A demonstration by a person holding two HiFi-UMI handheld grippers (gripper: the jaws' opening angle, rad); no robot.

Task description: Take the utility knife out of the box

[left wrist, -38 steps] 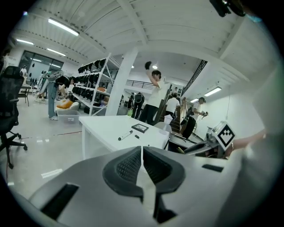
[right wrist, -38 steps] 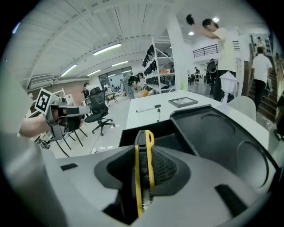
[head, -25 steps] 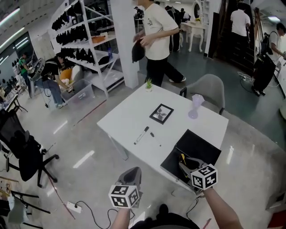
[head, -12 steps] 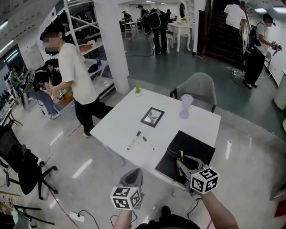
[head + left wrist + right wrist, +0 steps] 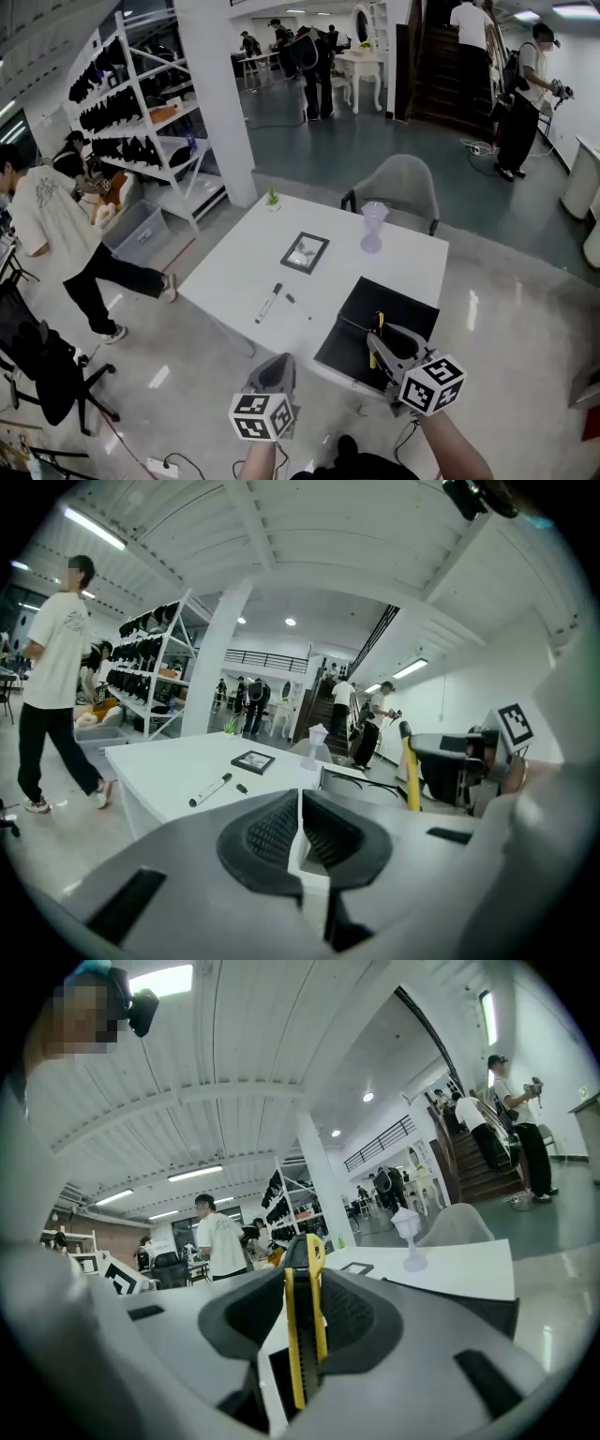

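The yellow-and-black utility knife (image 5: 305,1321) stands upright between the pads of my right gripper (image 5: 305,1316), which is shut on it; in the head view the knife (image 5: 379,328) sticks up from my right gripper (image 5: 380,345) above the near part of the black box (image 5: 394,302). The flat, open-topped box lies at the near right corner of the white table (image 5: 253,253). My left gripper (image 5: 274,373) hovers off the table's near edge with its jaws closed and nothing in them (image 5: 300,829).
On the table lie a marker (image 5: 269,302), a small cap (image 5: 292,299), a framed picture (image 5: 305,252), a small potted plant (image 5: 272,199) and a pale vase (image 5: 373,228). A grey chair (image 5: 398,187) stands behind it. A person (image 5: 56,234) walks at left, near shelving (image 5: 141,122).
My right gripper has risen with the knife, lifting it higher over the box. The head view has shifted toward the table. The walking person crossed from the table's far side to the left.
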